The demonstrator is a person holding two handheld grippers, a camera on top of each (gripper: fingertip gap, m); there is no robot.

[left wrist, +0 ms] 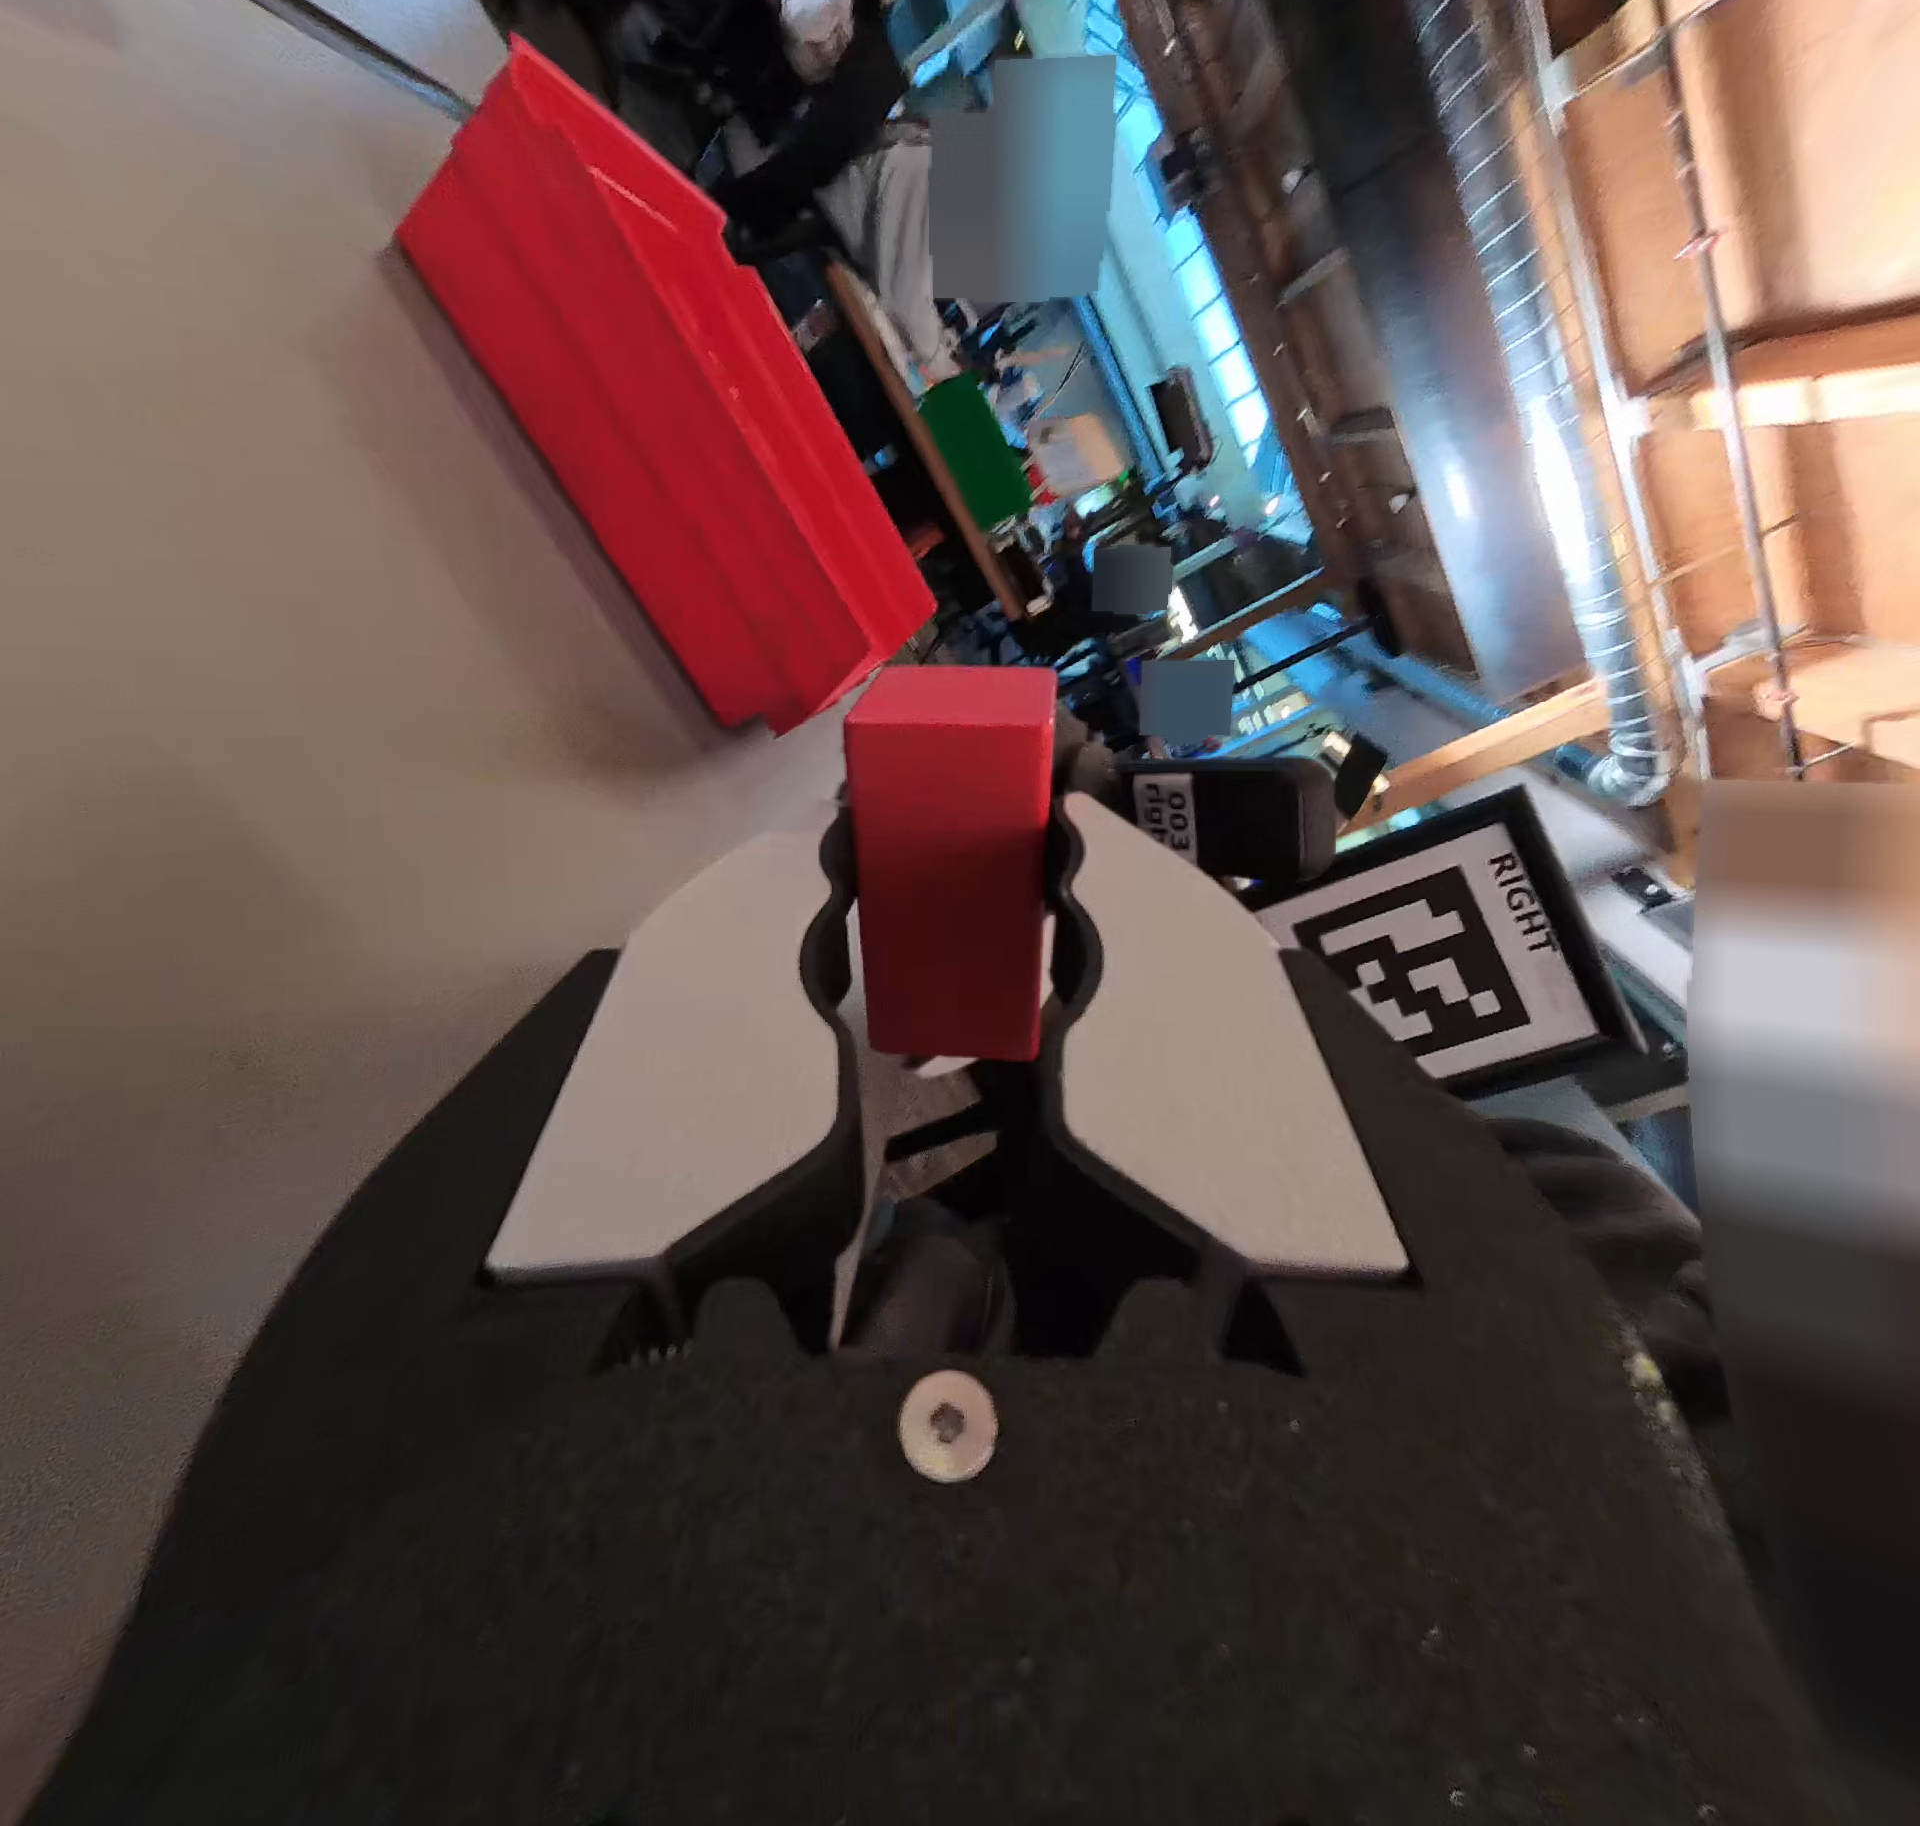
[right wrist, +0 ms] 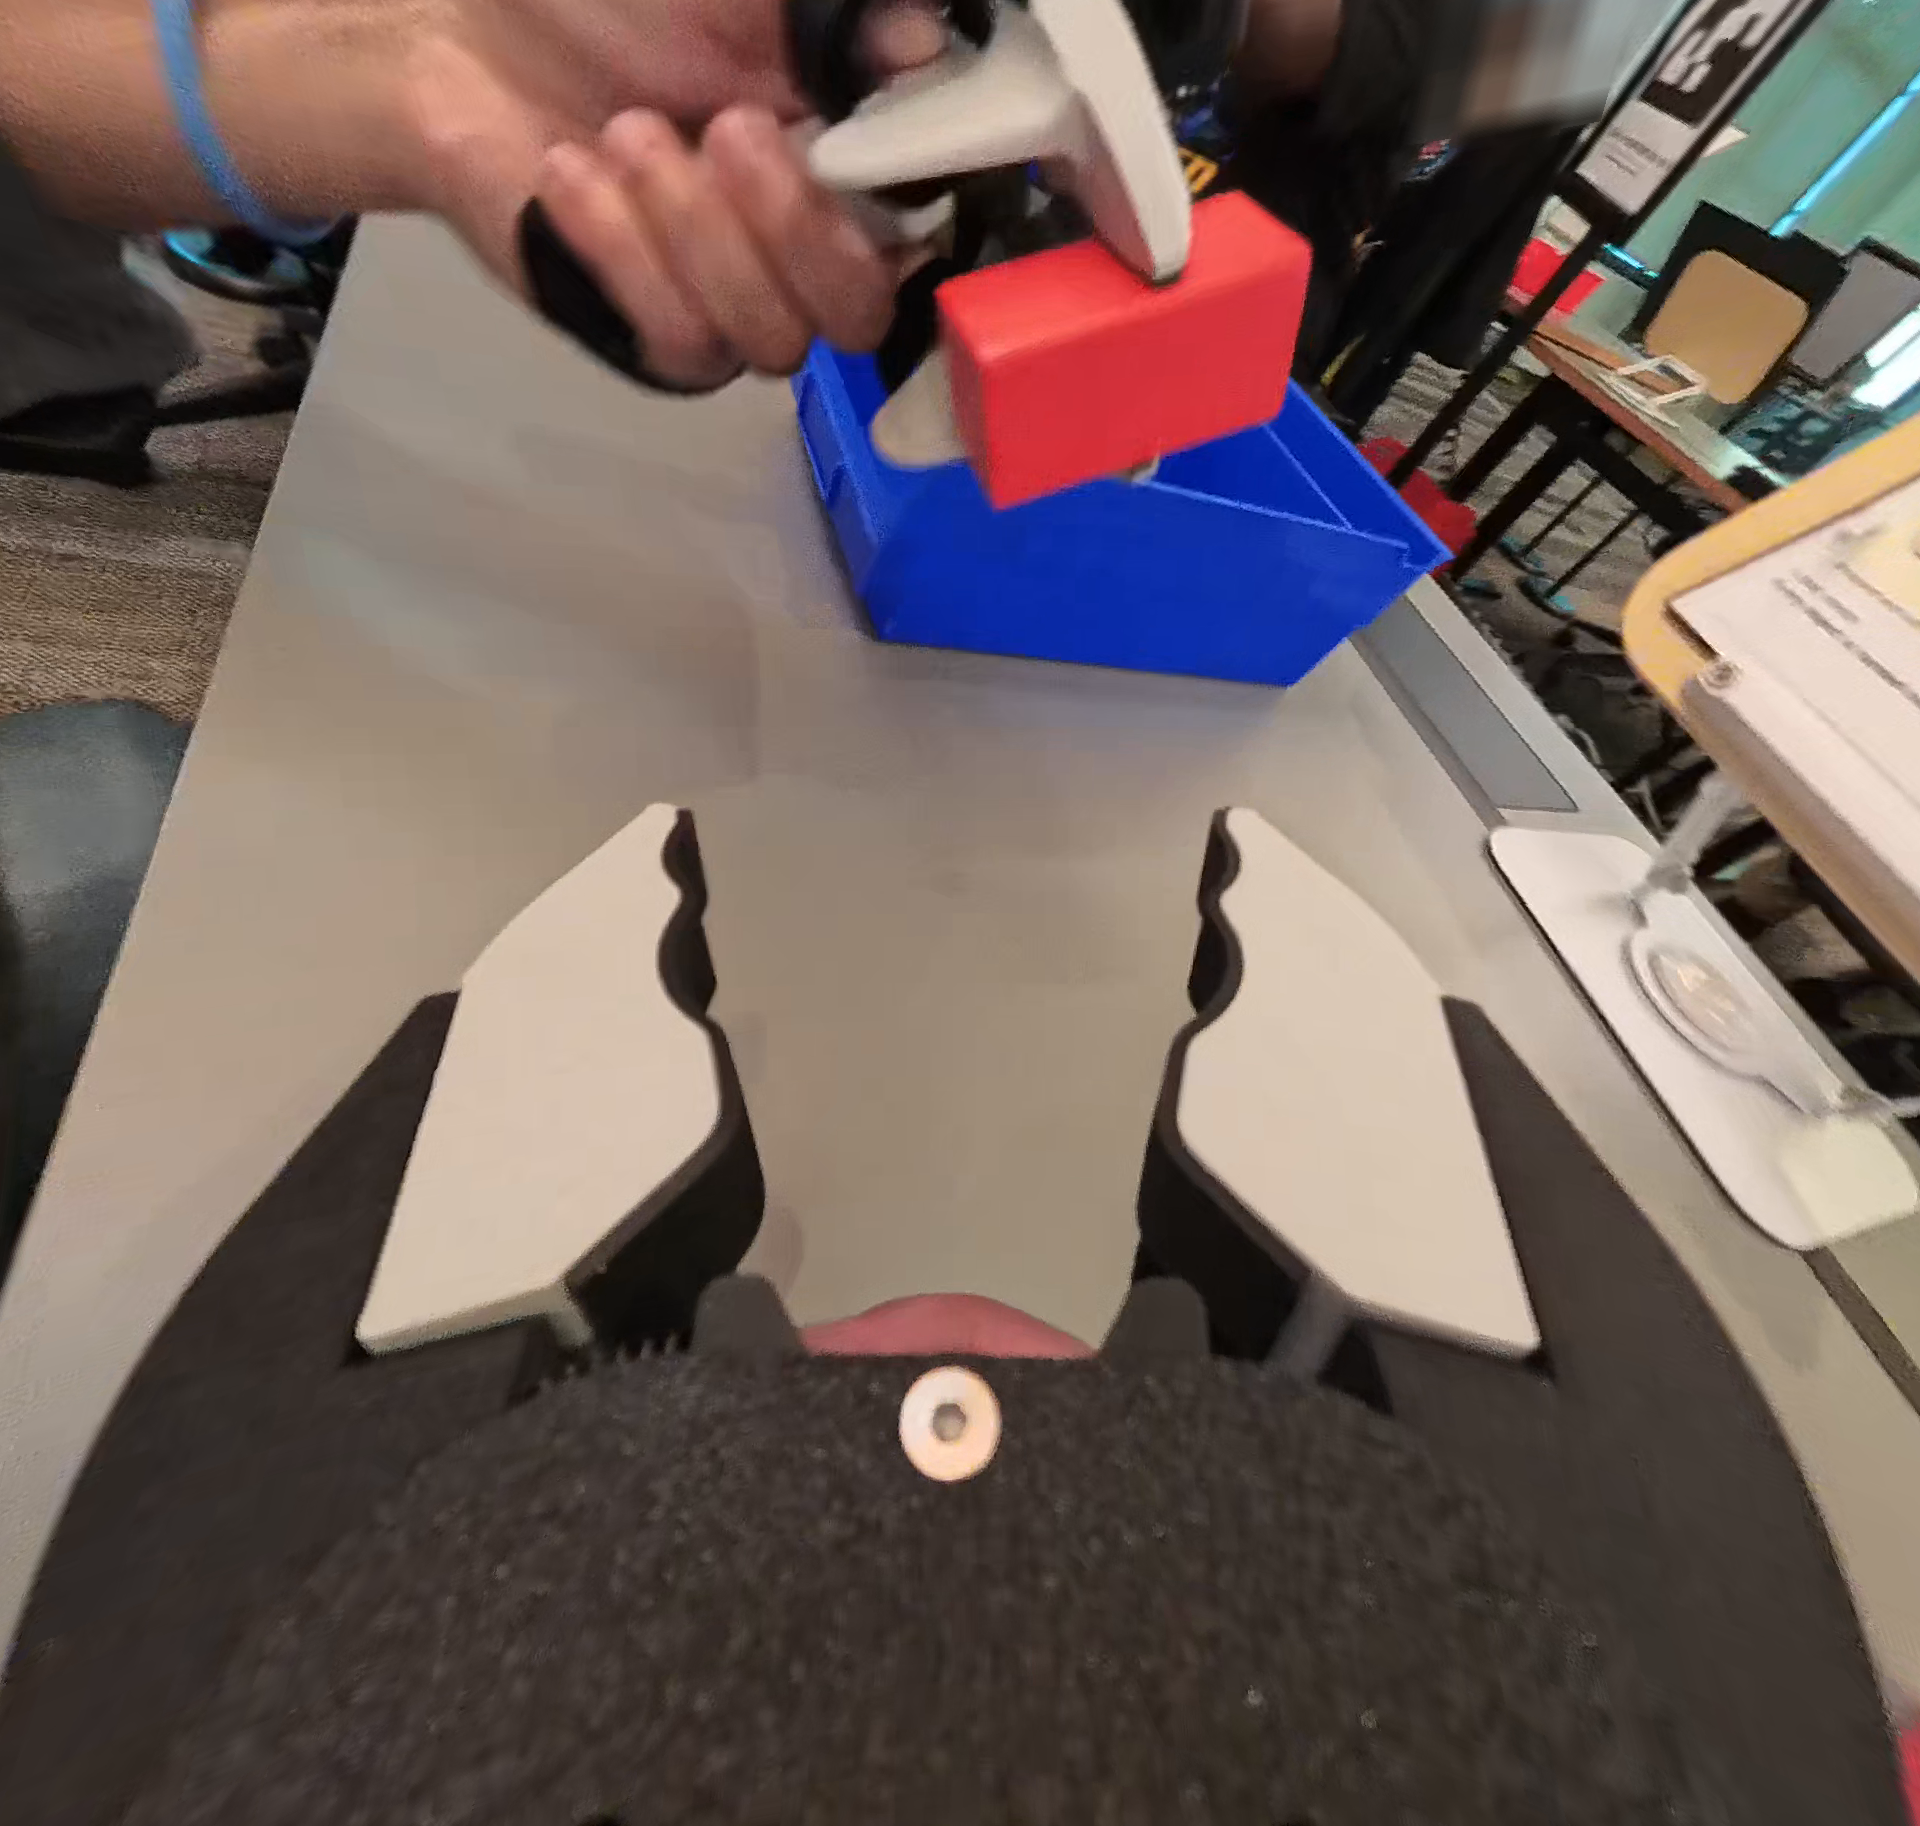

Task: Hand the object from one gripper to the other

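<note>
A red rectangular block [left wrist: 948, 872] is clamped between the fingers of my left gripper [left wrist: 951, 841], held in the air and rolled on its side. In the right wrist view the same block [right wrist: 1127, 363] shows ahead, above the blue bin, pinched by the left gripper [right wrist: 1132, 363] that a hand [right wrist: 540, 114] holds. My right gripper [right wrist: 951, 841] is open and empty, low over the table, some way short of the block. Part of the right gripper's black body with a marker plate [left wrist: 1444, 935] shows behind the block in the left wrist view.
A red bin [left wrist: 665, 405] stands on the grey table [left wrist: 260, 633]. A blue bin [right wrist: 1122, 571] stands on the table [right wrist: 520, 685] under the held block. A white pad with a clear plastic piece [right wrist: 1704, 1018] lies at the right edge, beside a wooden board with papers [right wrist: 1808, 592].
</note>
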